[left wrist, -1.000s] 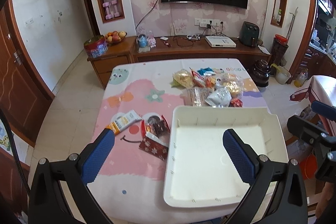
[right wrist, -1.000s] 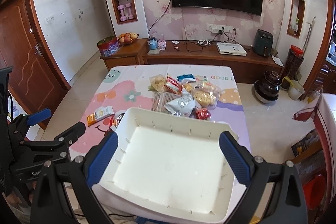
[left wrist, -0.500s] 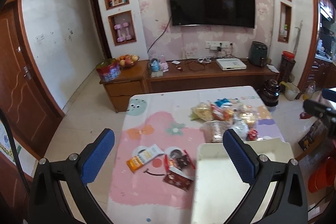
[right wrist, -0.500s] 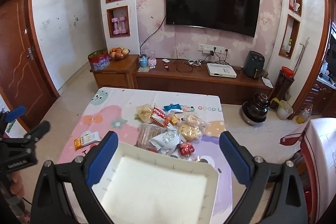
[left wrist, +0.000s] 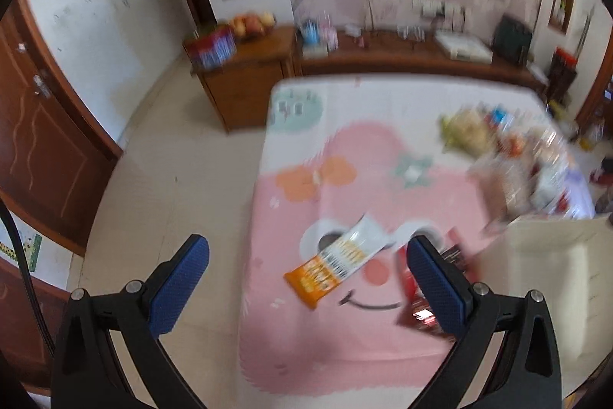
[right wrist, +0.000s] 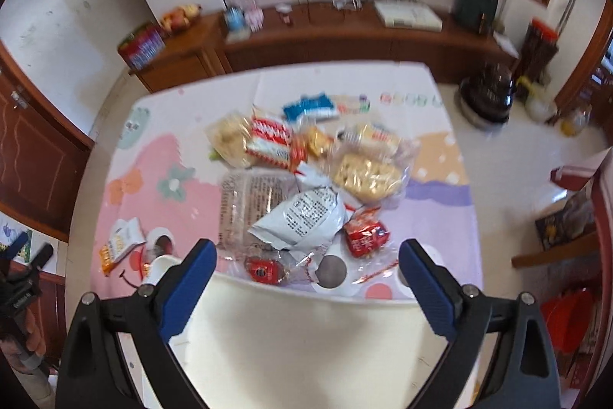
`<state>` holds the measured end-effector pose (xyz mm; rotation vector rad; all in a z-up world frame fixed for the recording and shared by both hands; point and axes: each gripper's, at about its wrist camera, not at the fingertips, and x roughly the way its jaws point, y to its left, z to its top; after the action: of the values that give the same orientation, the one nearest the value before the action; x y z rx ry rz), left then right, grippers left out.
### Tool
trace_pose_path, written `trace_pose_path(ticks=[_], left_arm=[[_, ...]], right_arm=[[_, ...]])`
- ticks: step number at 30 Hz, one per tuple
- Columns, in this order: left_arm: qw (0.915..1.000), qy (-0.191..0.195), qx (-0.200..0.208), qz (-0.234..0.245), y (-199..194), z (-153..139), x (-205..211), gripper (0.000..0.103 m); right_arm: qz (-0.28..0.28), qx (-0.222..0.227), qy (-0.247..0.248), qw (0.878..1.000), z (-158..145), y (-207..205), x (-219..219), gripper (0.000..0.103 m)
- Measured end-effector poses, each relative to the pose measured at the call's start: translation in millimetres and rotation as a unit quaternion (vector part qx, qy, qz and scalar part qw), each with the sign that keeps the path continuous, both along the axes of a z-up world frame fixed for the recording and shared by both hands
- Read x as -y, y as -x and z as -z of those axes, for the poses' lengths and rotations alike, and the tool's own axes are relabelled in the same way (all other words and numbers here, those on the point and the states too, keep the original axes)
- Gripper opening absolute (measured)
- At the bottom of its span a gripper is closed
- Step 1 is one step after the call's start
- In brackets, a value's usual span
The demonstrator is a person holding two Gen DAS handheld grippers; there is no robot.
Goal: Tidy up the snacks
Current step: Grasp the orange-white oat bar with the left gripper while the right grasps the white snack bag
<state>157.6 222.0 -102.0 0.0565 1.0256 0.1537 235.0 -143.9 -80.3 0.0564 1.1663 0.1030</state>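
In the left wrist view an orange and white snack packet (left wrist: 341, 261) lies on the pink tablecloth, between the fingers of my open left gripper (left wrist: 306, 271) and below them. A dark red packet (left wrist: 421, 313) lies partly behind the right finger. The white tray (left wrist: 555, 278) sits at the right. In the right wrist view my open right gripper (right wrist: 306, 275) hovers over the white tray (right wrist: 306, 340), facing a pile of snacks (right wrist: 306, 175): a white bag (right wrist: 306, 219), a clear bag of biscuits (right wrist: 364, 175), small red packets (right wrist: 366, 236). Both views are motion-blurred.
The table (left wrist: 383, 363) has its left edge near my left gripper, with tiled floor (left wrist: 172, 179) beyond. A wooden TV cabinet (right wrist: 345, 33) runs along the far wall. In the right wrist view, the other gripper and a hand (right wrist: 23, 301) show at the left edge.
Both cameras tilted up, then back down toward the table. The left gripper has shifted left over the orange packet; the right gripper now faces the snack pile across the tray's far rim.
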Motion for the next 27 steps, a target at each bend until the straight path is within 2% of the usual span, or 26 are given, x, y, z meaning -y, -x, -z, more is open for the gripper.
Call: trace_pose_path(ticks=[4,6,9,13,20,25,27], left_arm=[[0.9979,0.004,-0.060,0.023,-20,60,-11,0.103],[0.9957,0.000,-0.085,0.037,-29,83,-13,0.103],[0.9919,-0.016,-0.113,0.056,-37,108,-8,0.103],[0.9878,-0.035,-0.127,0.083,-44,126,2,0.103],[0.9829,-0.043,-0.151,0.096,-64,140,4,0.103],[0.9819,-0.028,-0.155,0.104,-75,147,9,0.102],[0.9813,-0.017,-0.160,0.105,-79,147,9,0.102]], right_arm=[[0.010,-0.043,-0.011,0.999,37,-26,-8,0.091],[0.021,-0.063,-0.012,0.998,54,-38,-10,0.086],[0.046,-0.089,-0.014,0.995,74,-52,-9,0.085],[0.075,-0.113,-0.024,0.990,94,-64,-2,0.085],[0.080,-0.137,-0.031,0.987,115,-69,-5,0.085],[0.072,-0.137,-0.026,0.988,116,-68,-9,0.080],[0.071,-0.136,-0.030,0.988,116,-67,-9,0.073]])
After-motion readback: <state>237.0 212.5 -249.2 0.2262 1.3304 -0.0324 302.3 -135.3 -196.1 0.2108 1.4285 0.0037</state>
